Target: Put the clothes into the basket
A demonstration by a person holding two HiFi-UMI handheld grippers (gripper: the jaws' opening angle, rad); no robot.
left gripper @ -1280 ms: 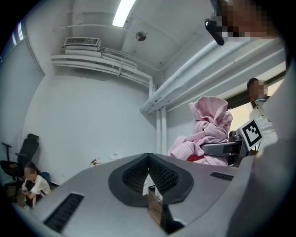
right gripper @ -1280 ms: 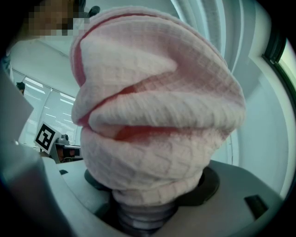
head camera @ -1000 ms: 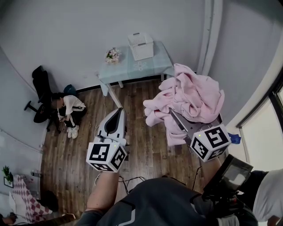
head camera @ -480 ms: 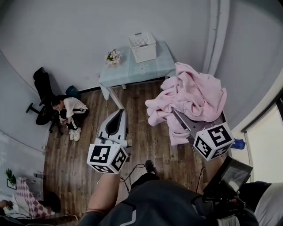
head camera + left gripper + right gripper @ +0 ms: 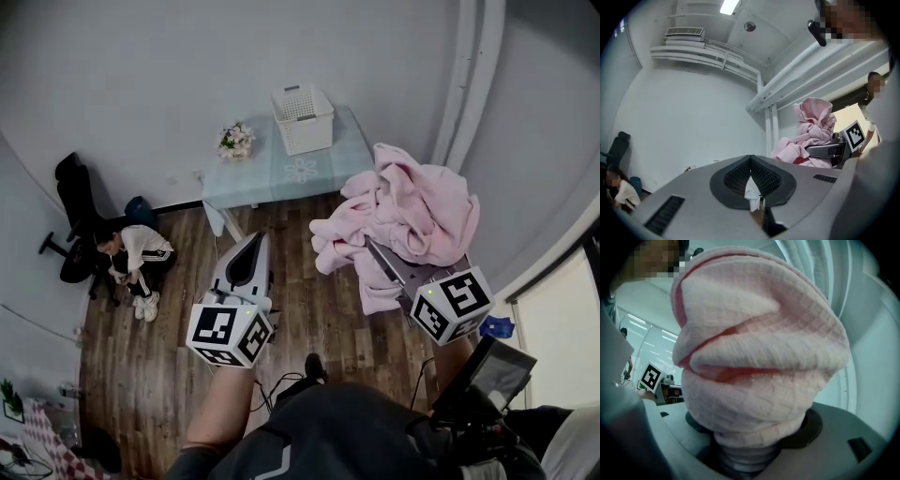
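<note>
- Compared with the earlier head view, the white basket (image 5: 302,119) and the pale blue worktop (image 5: 258,173) under it are sitting a little lower and further right in the picture. The seated person (image 5: 131,255) by the wall is sliding towards the left edge, and a shoe (image 5: 314,361) is now showing between the arms. Both grippers are keeping their places in the picture (so it reads as a step or a turn of the head, not a reach).
- The right gripper (image 5: 386,261) is holding the pink clothes (image 5: 412,211). Its jaws are standing wide, clamped round a thick bunch of fabric that is filling the right gripper view.
- The left gripper (image 5: 252,236) is carrying nothing. Its jaws are closed together, with only a sliver of light showing between the pads.
- The clothes are hanging in the air well apart from the basket, which is standing at the far end of the worktop near the flowers (image 5: 235,141). Nothing pink is showing inside it.
- To carry well, the grip should be kept firm, because loose folds are drooping over the wooden floor (image 5: 309,309) (a trailing end could catch the worktop's edge).
- I judge it best to be bringing the bunch over the basket's rim from above before parting the jaws. The left gripper should be kept ready to tuck in any fold left hanging outside.
</note>
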